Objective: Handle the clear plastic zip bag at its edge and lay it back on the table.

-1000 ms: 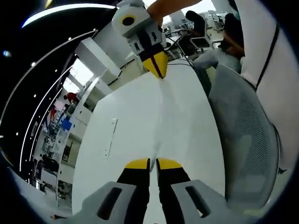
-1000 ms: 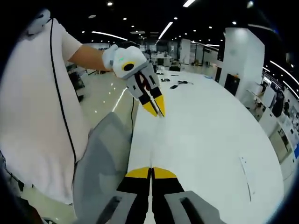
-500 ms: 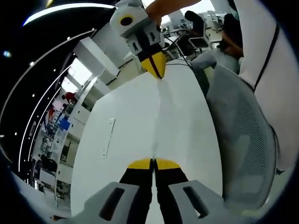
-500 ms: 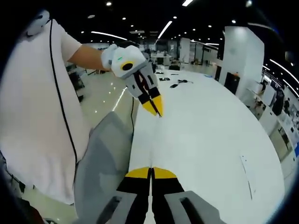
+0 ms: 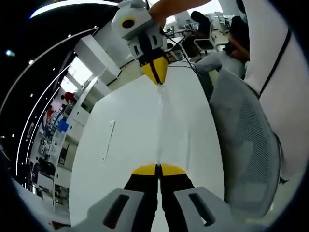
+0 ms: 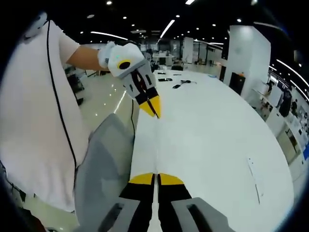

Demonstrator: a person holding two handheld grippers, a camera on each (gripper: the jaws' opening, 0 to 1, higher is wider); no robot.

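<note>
barely visible zip bag (image 5: 160,121) stretched between clenched left claw (image 5: 158,168) and right claw (image 6: 155,178).

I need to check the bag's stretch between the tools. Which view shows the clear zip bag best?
The left gripper view: the clear zip bag reads as a faint glossy strip running from the left tool to the right tool above the white table. In the right gripper view it is nearly invisible against the table.

Grey mesh chair (image 5: 248,159) beside white table (image 5: 125,130)
</note>
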